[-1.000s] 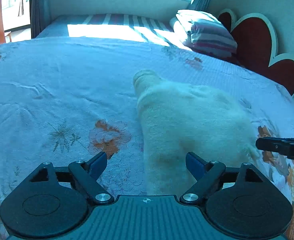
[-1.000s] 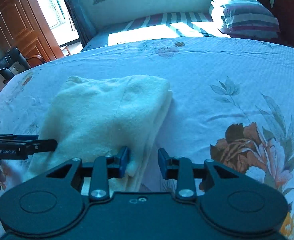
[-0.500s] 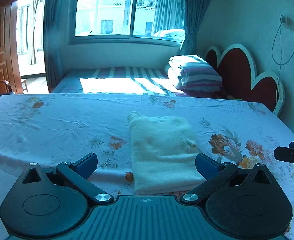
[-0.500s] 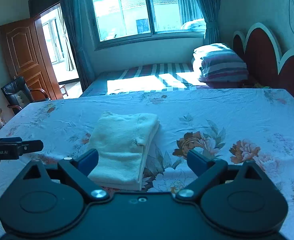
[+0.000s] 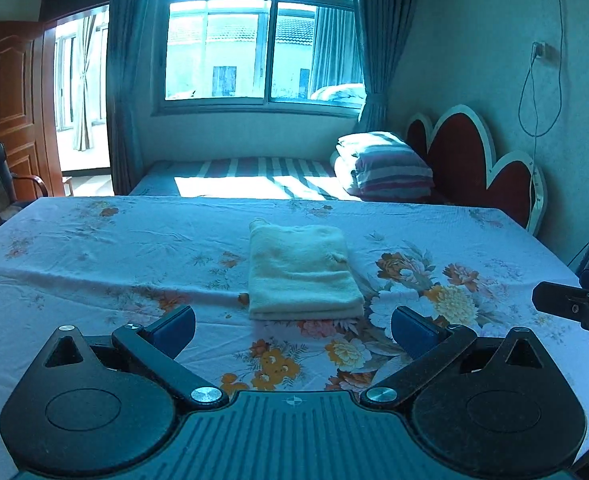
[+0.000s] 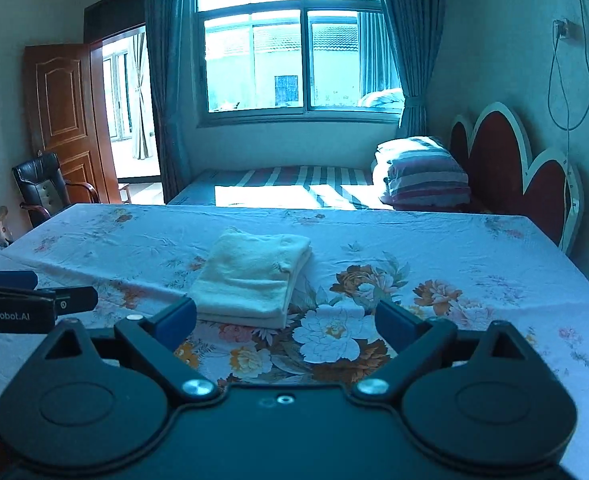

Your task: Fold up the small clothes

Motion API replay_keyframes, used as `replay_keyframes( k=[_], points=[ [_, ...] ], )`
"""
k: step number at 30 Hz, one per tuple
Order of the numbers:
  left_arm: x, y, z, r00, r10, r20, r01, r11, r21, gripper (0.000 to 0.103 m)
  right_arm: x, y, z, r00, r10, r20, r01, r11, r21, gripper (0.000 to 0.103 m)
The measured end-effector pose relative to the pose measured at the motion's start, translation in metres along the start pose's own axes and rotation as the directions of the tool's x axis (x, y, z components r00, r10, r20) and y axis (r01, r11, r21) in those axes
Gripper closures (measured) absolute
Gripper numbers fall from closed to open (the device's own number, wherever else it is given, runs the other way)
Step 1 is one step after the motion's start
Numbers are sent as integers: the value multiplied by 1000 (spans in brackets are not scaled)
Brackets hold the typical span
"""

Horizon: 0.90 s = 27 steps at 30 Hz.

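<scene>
Cream fleecy garment (image 5: 302, 270), folded into a flat rectangle, lies on the floral-print sheet (image 5: 94, 264) covering the table, at 12 o'clock from both grippers and apart from them. Left gripper (image 5: 293, 326): jaws spread wide, nothing between them. Right gripper (image 6: 286, 320): jaws spread wide, having just opened; nothing between them, garment's near edge just beyond its left finger. Striped pillow (image 6: 424, 172) at 1 o'clock, against the red scalloped headboard (image 6: 506, 160).
</scene>
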State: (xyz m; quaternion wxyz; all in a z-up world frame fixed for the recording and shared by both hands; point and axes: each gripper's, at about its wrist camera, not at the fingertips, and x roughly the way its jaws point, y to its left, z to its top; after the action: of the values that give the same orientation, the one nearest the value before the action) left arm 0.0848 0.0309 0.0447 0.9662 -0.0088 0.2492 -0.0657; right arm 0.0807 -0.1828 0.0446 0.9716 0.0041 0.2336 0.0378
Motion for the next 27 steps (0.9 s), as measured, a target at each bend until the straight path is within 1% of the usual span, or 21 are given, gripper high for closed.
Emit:
replay_keyframes(
  k=[4,7,9,15,27],
  points=[
    [-32,1,-8,1000,8,25,-8,1000,-8,0,-27,0,-7,1000,-4,18,4,1000,12,7],
    [-43,3,-10,999,7,36,-6,1000,-17,0,-38,6,-9,999,5,35,-4,1000,-8,6],
    [-48,4,-11,999,3,43,-3,1000,-17,0,-43,10,-10,999,19,36,-19,1000,-7,6],
    [-58,4,-9,998,3,70,-2,1000,-18,0,-55,18,-6,998,16,67,-14,999,-30,6],
    [-67,-1,-9,997,-7,77,6,1000,4,0,-66,16,-15,997,9,81,-9,1000,-8,6]
  ],
)
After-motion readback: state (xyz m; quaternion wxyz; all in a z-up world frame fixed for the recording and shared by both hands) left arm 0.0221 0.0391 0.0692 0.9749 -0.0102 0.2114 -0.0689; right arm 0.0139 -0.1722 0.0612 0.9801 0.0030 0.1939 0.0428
